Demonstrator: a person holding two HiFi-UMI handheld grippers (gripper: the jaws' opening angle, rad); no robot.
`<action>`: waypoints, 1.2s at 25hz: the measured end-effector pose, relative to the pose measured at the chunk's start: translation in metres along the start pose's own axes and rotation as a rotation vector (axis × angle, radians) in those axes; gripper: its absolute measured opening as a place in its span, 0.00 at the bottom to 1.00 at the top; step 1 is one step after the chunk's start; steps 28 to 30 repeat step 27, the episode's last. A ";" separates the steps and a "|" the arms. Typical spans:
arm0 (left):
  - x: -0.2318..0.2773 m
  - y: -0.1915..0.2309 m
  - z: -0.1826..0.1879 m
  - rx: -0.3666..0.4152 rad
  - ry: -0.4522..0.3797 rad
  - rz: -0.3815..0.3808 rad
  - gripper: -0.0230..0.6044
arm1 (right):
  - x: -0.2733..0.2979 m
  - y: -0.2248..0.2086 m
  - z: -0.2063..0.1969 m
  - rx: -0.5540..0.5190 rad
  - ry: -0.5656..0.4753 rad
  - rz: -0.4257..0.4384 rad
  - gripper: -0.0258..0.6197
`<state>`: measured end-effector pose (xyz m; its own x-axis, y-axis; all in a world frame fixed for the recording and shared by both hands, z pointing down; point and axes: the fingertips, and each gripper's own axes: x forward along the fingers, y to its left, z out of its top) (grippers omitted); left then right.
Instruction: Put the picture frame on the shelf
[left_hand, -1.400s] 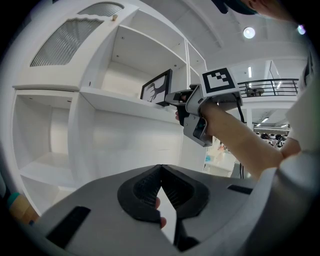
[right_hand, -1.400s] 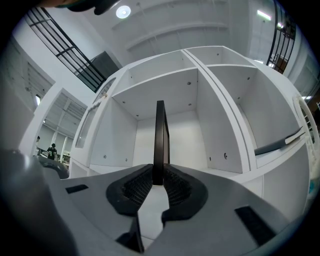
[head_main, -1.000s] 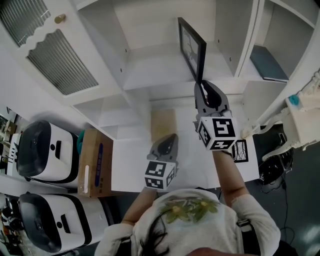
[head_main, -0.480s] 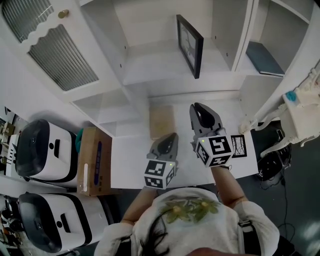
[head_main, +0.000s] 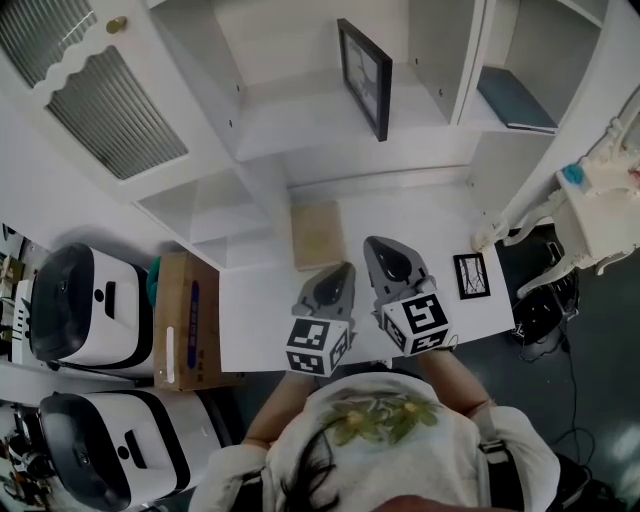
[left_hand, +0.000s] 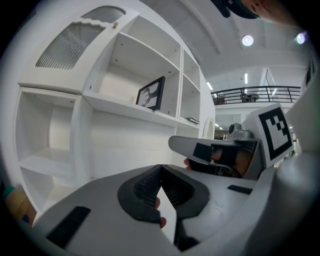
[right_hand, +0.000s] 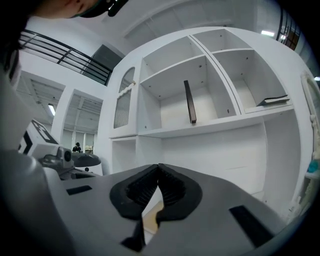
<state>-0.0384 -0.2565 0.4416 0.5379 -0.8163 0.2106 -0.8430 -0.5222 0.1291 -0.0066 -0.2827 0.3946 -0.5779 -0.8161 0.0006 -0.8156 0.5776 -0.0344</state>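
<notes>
The black picture frame (head_main: 364, 76) stands upright on a white shelf (head_main: 300, 115) of the cabinet, with nothing holding it; it also shows in the left gripper view (left_hand: 151, 94) and edge-on in the right gripper view (right_hand: 190, 102). My right gripper (head_main: 385, 250) is shut and empty, low over the white counter (head_main: 260, 300), well back from the frame. My left gripper (head_main: 345, 268) is shut and empty beside it, both pointing at the cabinet.
A tan board (head_main: 318, 234) lies on the counter by the cabinet. A small framed picture (head_main: 471, 276) lies flat at the counter's right. A dark book (head_main: 515, 100) rests in the right shelf bay. A cardboard box (head_main: 185, 322) sits to the left.
My right gripper let go of the picture frame on the shelf, drew back down to the counter and shut. The frame stays standing. The left gripper has hardly moved.
</notes>
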 end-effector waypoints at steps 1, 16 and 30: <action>-0.001 -0.001 -0.001 0.000 0.001 -0.004 0.08 | -0.002 0.004 -0.003 -0.002 0.007 0.007 0.09; -0.016 -0.020 -0.011 -0.002 0.012 -0.049 0.08 | -0.035 0.020 -0.025 -0.032 0.063 -0.005 0.09; -0.020 -0.025 -0.015 -0.005 0.013 -0.062 0.08 | -0.043 0.024 -0.034 -0.047 0.090 -0.029 0.09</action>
